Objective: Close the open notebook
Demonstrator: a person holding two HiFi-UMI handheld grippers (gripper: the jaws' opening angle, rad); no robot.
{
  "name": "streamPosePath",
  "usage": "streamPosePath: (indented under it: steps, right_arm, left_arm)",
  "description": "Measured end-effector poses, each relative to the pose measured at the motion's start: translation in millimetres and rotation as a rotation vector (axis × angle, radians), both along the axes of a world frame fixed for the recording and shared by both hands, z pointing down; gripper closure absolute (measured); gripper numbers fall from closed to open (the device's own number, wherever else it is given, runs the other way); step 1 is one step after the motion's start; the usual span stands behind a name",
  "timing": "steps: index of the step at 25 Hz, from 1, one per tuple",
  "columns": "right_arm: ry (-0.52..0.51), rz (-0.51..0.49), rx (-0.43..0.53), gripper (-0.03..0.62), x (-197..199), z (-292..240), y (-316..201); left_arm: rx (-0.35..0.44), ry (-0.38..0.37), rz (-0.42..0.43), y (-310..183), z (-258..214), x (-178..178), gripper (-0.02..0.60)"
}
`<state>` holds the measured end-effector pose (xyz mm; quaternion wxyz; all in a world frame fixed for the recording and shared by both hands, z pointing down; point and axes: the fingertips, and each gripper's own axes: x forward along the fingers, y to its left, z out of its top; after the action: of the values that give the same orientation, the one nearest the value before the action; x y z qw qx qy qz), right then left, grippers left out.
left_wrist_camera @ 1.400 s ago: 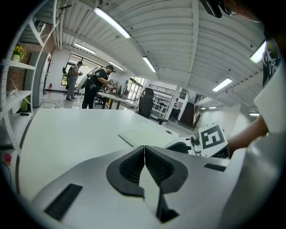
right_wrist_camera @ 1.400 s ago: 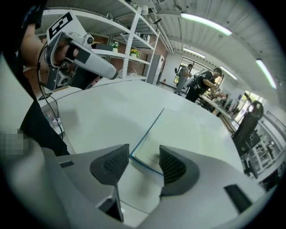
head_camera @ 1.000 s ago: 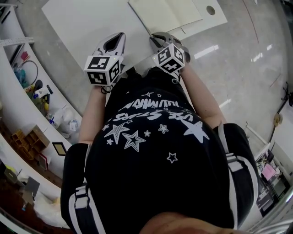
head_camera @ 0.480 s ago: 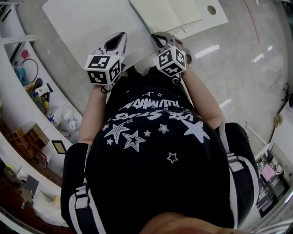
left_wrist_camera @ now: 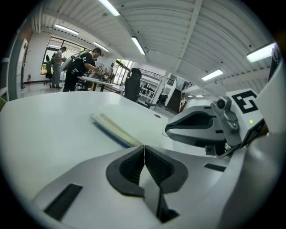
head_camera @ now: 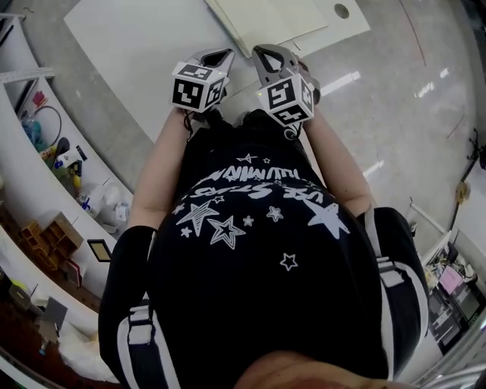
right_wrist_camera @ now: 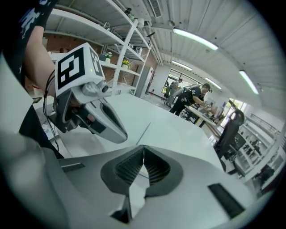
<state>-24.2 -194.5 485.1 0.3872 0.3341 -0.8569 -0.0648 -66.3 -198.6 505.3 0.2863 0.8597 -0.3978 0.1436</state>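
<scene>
The notebook (head_camera: 266,19) lies flat on the white table (head_camera: 144,45) with cream pages facing up, at the top of the head view. In the left gripper view the notebook (left_wrist_camera: 114,128) shows edge-on, a thin cream stack over a blue cover, just beyond my jaws. My left gripper (head_camera: 220,55) is shut with nothing between its pads, its tips a little short of the notebook's near edge. Close beside it on the right, my right gripper (head_camera: 264,52) is also shut and empty. The two grippers point the same way, toward the notebook.
A round cable hole (head_camera: 342,11) sits in the table right of the notebook. Shelves with clutter (head_camera: 53,152) run along the left. A thin seam (right_wrist_camera: 144,131) crosses the tabletop. People work at desks (left_wrist_camera: 80,67) far behind, beside a black office chair (left_wrist_camera: 132,82).
My left gripper has moved forward and to the right, and now sits next to the right gripper near the notebook's edge. The right gripper has barely shifted.
</scene>
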Motion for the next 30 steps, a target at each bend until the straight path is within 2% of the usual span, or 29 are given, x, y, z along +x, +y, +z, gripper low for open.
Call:
streamPosePath:
  steps: [4, 6, 9, 13, 15, 21, 25, 30]
  right_arm:
    - [-0.017, 0.029, -0.001, 0.585, 8, -7, -4]
    - [-0.008, 0.016, -0.013, 0.585, 10, -3, 0]
    - [0.007, -0.031, -0.081, 0.575, 8, 19, 12]
    - [0.041, -0.065, -0.126, 0.466, 1, 44, 20]
    - [0.083, -0.075, -0.117, 0.442, -1, 52, 18]
    - [0.175, -0.092, -0.093, 0.442, -2, 66, 7]
    - [0.224, -0.104, -0.025, 0.442, -4, 66, 4]
    - [0.223, -0.083, 0.023, 0.442, -4, 60, 4]
  left_arm:
    - [-0.012, -0.023, -0.001, -11, 7, 11, 0.568]
    - [-0.018, -0.005, -0.031, -12, 5, 4, 0.569]
    - [-0.029, 0.014, -0.063, -9, 6, -9, 0.569]
    - [-0.040, 0.014, -0.072, -2, 10, -21, 0.569]
    - [-0.040, 0.018, -0.078, 1, 9, -23, 0.569]
    - [-0.037, 0.024, -0.071, 8, 5, -20, 0.569]
    - [-0.036, 0.025, -0.071, 9, 5, -21, 0.569]
    - [-0.036, 0.030, -0.072, 11, 4, -21, 0.569]
